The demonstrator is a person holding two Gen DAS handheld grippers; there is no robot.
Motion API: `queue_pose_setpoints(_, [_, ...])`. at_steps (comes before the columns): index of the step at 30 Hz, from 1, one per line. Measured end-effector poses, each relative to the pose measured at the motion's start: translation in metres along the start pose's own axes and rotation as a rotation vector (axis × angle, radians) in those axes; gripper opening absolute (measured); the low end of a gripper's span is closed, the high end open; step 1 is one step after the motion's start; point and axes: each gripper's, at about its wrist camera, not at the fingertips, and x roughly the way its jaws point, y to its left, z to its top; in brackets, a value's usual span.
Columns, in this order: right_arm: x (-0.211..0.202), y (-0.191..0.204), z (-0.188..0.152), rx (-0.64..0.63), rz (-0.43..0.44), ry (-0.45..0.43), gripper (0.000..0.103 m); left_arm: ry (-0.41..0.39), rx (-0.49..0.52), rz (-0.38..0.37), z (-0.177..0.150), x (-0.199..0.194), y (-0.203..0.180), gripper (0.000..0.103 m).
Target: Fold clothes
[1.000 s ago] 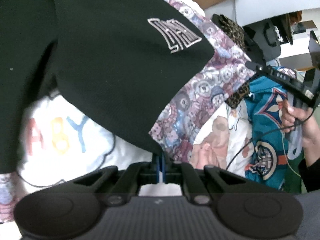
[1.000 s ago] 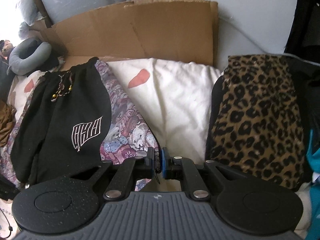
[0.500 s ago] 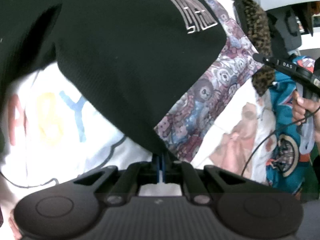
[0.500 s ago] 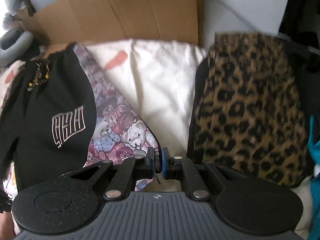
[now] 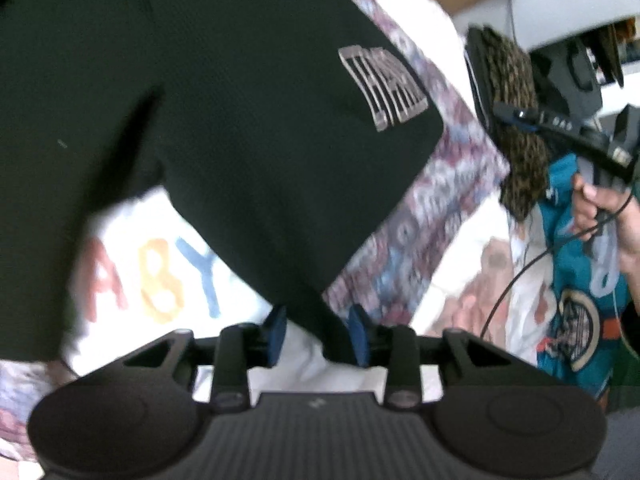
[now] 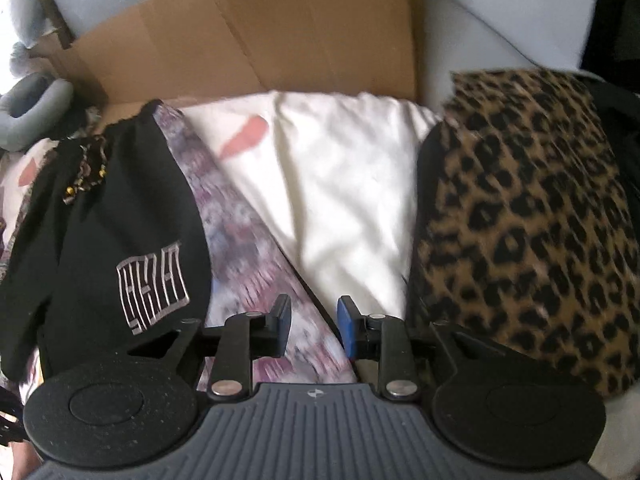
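Right wrist: clothes (image 6: 344, 200) before cardboard (image 6: 260, 36).

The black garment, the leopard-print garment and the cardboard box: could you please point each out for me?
black garment (image 6: 120, 220): right wrist view, plain fabric above the logo.
leopard-print garment (image 6: 528, 220): right wrist view, middle of its top.
cardboard box (image 6: 280, 36): right wrist view, back flap.

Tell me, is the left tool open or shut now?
Open: the left tool shows a gap between its blue pads, over the black garment.

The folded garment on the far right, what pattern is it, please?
Leopard print, brown with black spots; right wrist view.
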Motion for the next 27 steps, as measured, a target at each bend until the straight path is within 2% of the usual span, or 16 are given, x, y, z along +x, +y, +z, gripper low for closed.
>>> queue_pose_setpoints(7, [0.025,0.017,0.029,-0.058,0.027,-0.058,0.027,-0.093,-0.085,0.052,0.021,-0.018,0.022,0.037])
queue_pose_setpoints(11, [0.043,0.030,0.043,-0.090,0.043,-0.071,0.027,-0.145,-0.113,0.087,0.032,-0.025,0.030,0.031])
queue_pose_setpoints(12, [0.047,0.032,0.046,-0.097,0.047,-0.074,0.027,-0.157,-0.114,0.093,0.035,-0.026,0.031,0.028])
queue_pose_setpoints(19, [0.079,0.052,0.066,-0.154,0.054,-0.081,0.027,-0.212,-0.094,0.107,0.050,-0.029,0.031,0.028])
queue_pose_setpoints(27, [0.121,0.071,0.088,-0.153,0.046,-0.100,0.027,-0.270,-0.080,0.124,0.064,-0.028,0.033,0.027])
